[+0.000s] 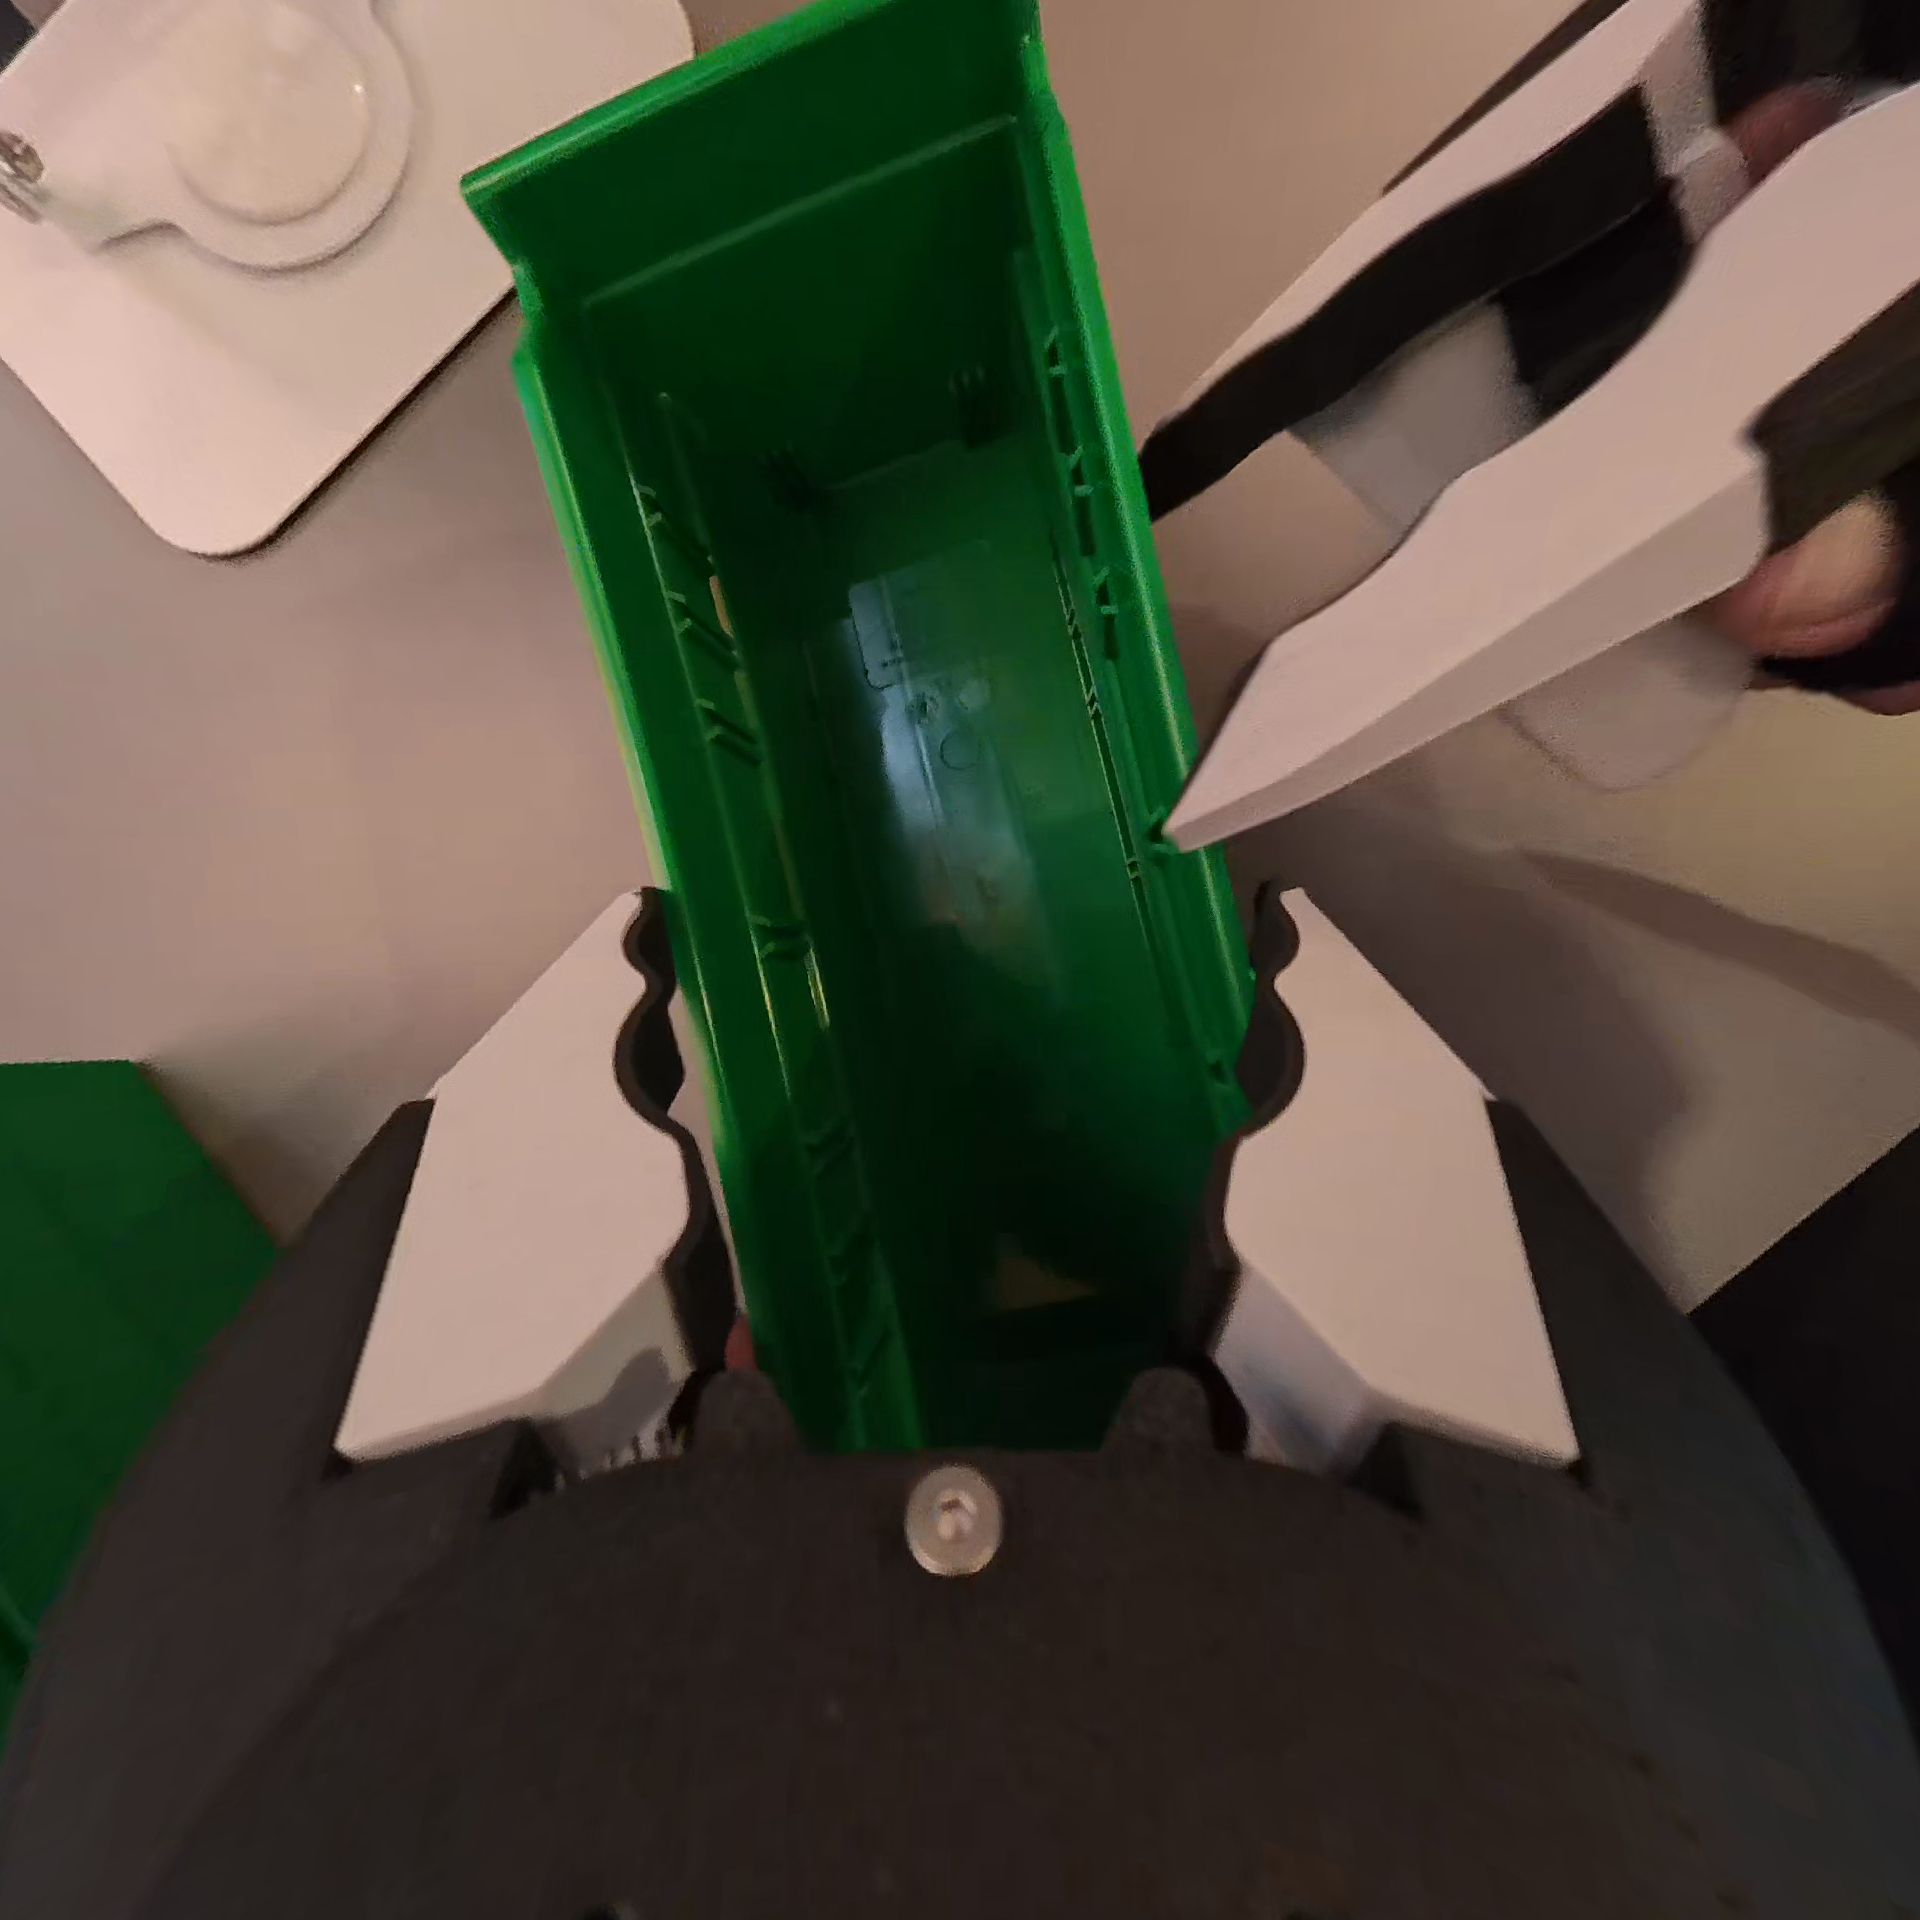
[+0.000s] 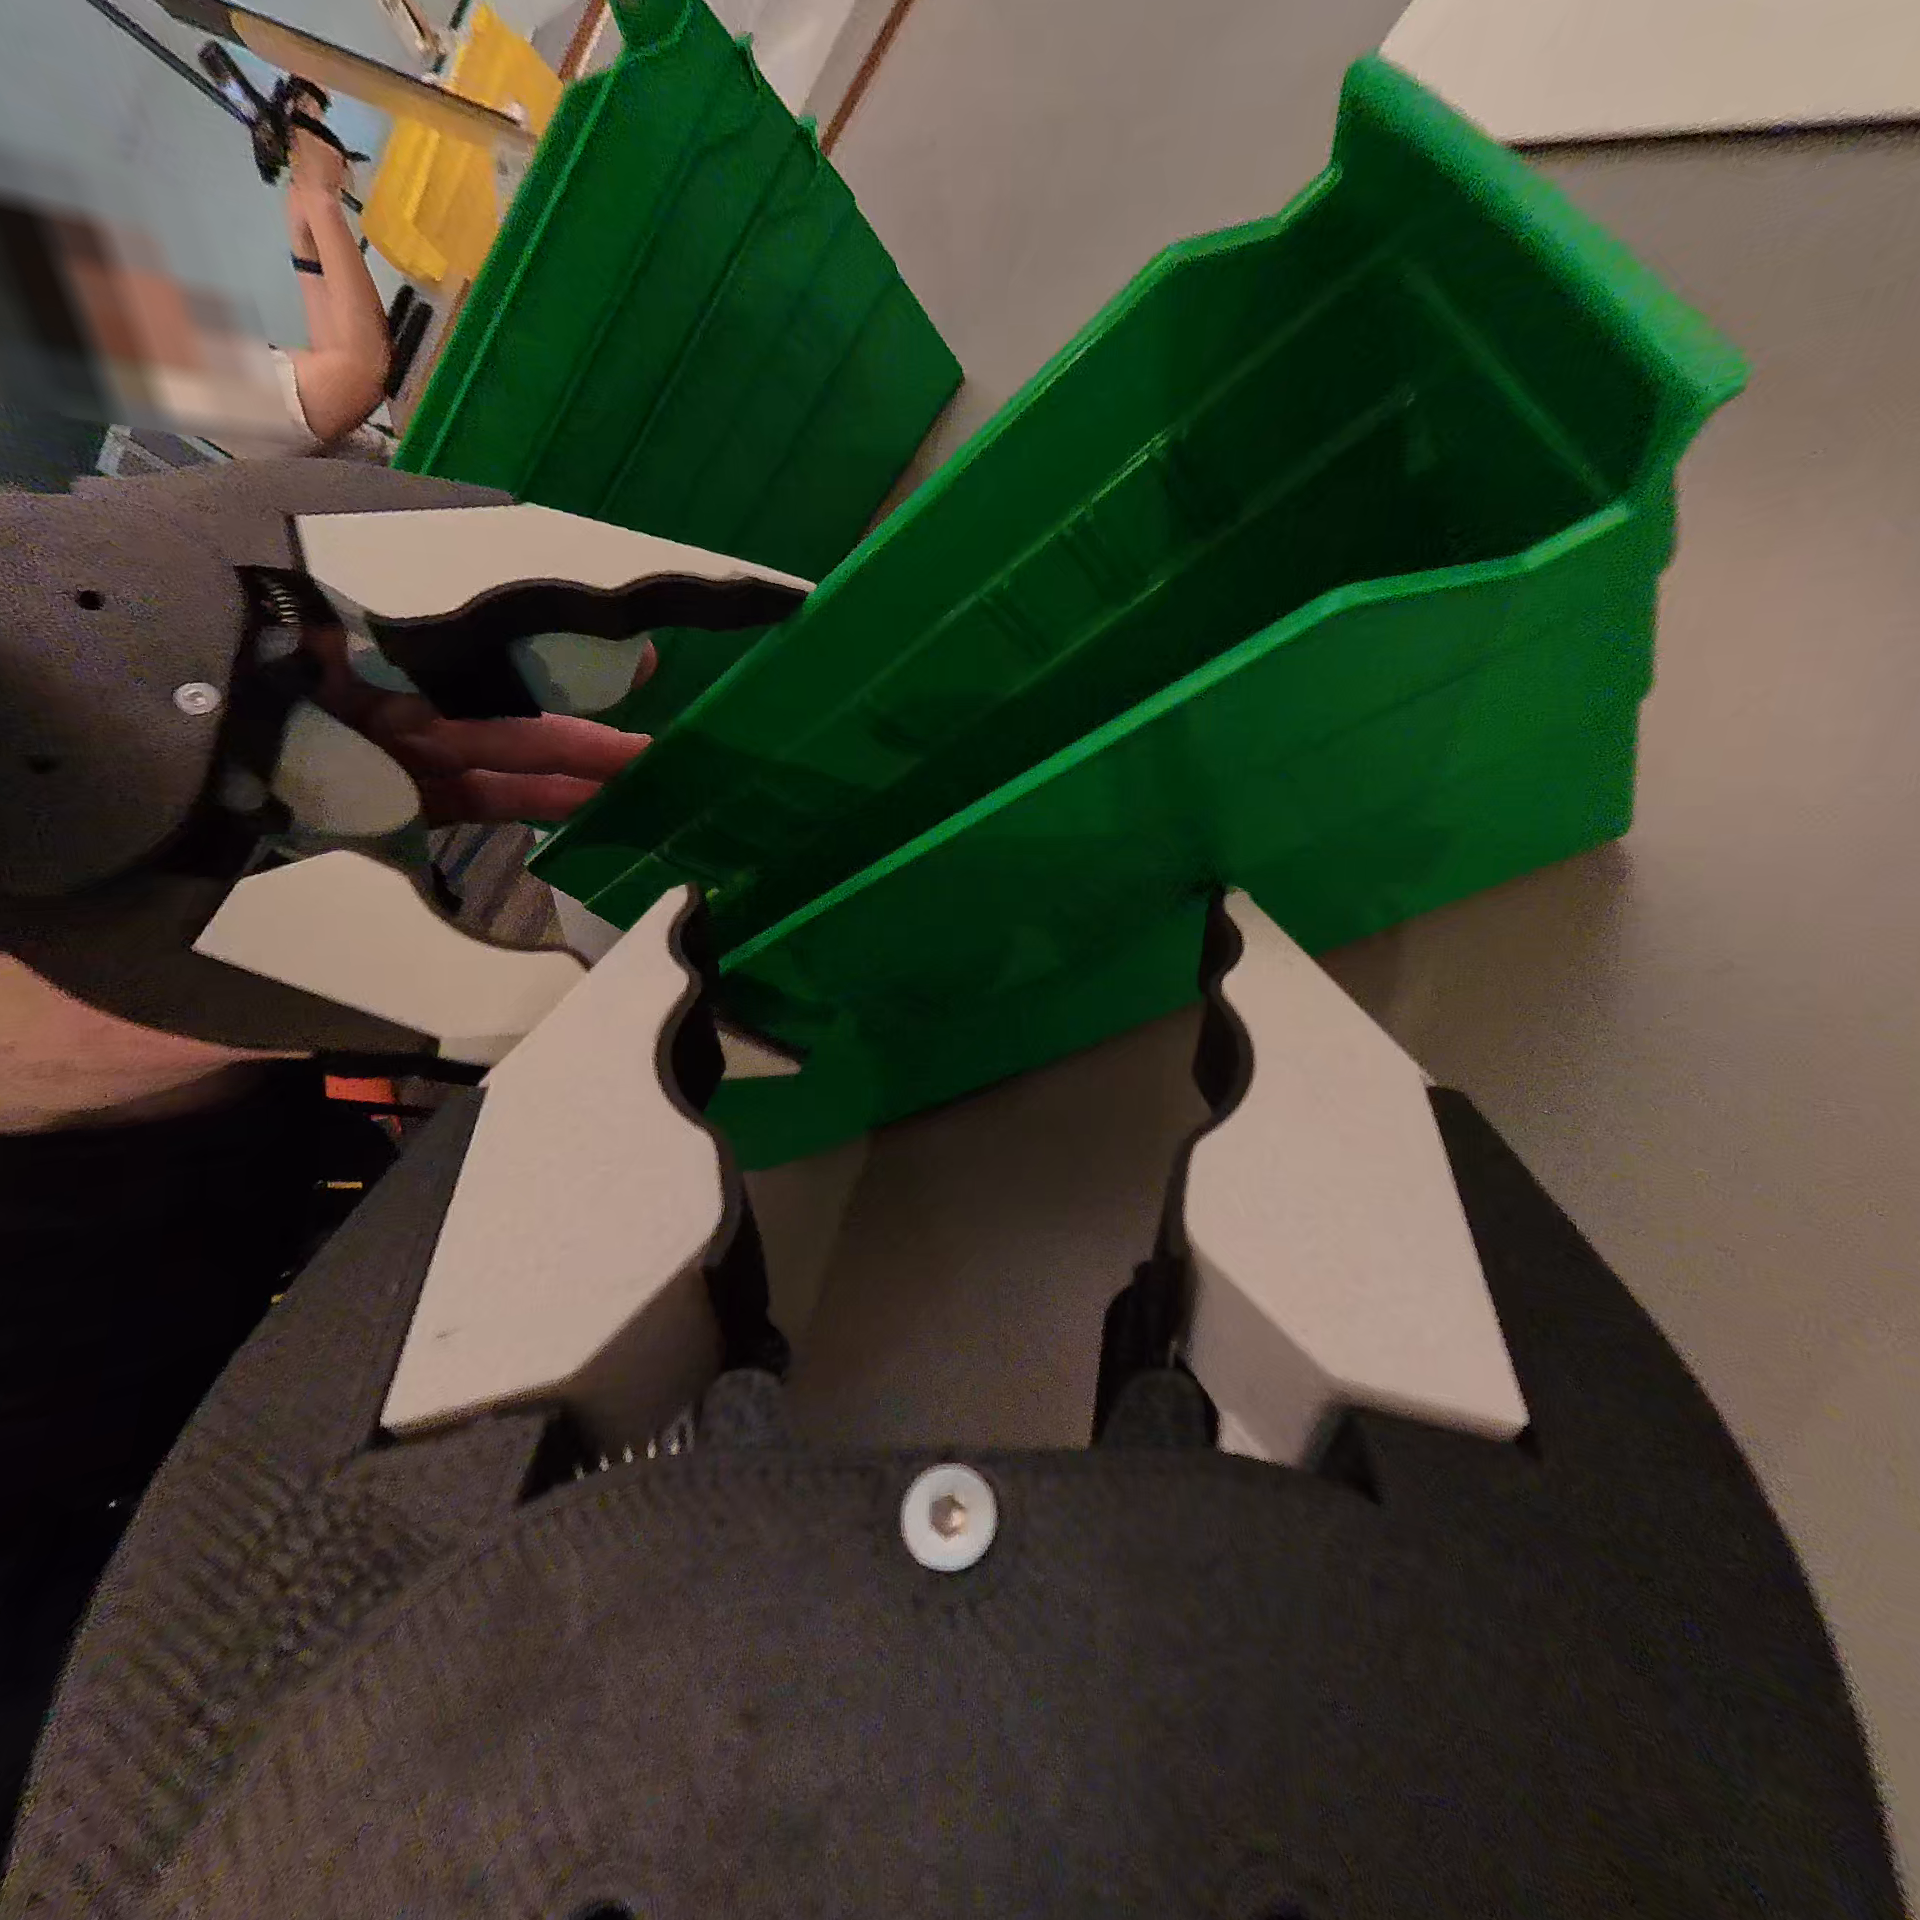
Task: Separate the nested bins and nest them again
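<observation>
Two green bins sit nested on the grey table. In the right wrist view the inner bin (image 2: 1143, 520) is tilted up out of the outer bin (image 2: 1351, 748) at its near end. My left gripper (image 1: 956, 904) spans the inner bin (image 1: 935, 727) across its width, with both pads against its side walls. It also shows in the right wrist view (image 2: 686, 774) at that raised end. My right gripper (image 2: 951, 914) is open and empty, with its left fingertip at the bin's long rim. In the left wrist view the right gripper (image 1: 1164, 665) touches the bin's right rim with one tip.
A third green bin (image 2: 675, 312) lies turned over behind the nested pair and shows at the lower left in the left wrist view (image 1: 104, 1247). A white mat with a clear domed object (image 1: 260, 208) lies at the far left. A person's arm (image 2: 332, 312) and yellow bins (image 2: 447, 177) are in the background.
</observation>
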Available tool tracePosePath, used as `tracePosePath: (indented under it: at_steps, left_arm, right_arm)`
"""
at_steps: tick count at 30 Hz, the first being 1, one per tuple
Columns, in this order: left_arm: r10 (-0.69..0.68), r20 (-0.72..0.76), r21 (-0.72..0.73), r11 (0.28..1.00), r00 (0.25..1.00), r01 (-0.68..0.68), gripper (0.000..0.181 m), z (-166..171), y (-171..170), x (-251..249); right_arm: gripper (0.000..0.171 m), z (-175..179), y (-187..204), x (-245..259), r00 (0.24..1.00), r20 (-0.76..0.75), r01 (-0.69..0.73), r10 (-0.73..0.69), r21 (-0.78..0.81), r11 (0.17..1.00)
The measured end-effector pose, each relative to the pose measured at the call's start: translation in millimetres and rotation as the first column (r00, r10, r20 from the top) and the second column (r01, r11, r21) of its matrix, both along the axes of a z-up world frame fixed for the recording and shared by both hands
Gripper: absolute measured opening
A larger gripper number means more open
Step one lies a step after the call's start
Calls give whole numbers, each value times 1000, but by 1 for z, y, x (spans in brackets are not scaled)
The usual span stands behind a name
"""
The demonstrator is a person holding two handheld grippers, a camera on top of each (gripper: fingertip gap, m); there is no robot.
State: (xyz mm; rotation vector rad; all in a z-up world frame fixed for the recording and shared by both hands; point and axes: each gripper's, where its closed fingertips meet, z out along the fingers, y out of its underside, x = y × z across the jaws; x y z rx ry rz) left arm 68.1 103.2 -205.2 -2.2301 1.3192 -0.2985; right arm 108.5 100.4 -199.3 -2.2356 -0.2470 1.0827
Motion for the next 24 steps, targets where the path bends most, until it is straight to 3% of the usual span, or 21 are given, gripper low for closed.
tracePosePath:
  at_steps: [1, 4, 8, 13, 16, 24]
  left_arm:
    - [-10, -11, 5, 1000, 1000, 10, 110, 0, -2, 3]
    - [-26, -22, 11, 1000, 999, 27, 112, 0, -10, 11]
    - [-70, 101, -55, 996, 992, 76, 106, 18, -30, 31]
    - [-55, 247, -133, 987, 968, 90, 103, 33, -40, 41]
    - [-16, 331, -190, 978, 943, 83, 98, 38, -43, 42]
    - [26, 456, -278, 954, 890, 115, 87, 42, -49, 38]
  right_arm:
    - [90, -4, -1, 0, 1000, 12, 0, 1, -14, 1000]
    - [86, -14, -3, 7, 997, 79, 5, -1, -46, 999]
    - [79, -25, -3, 23, 982, 188, 35, -20, -74, 997]
    - [59, -27, -7, 34, 973, 229, 9, 12, -89, 996]
    - [34, -26, -9, 40, 960, 277, -7, 29, -81, 997]
    - [19, -25, -15, 49, 931, 357, -31, 67, -106, 994]
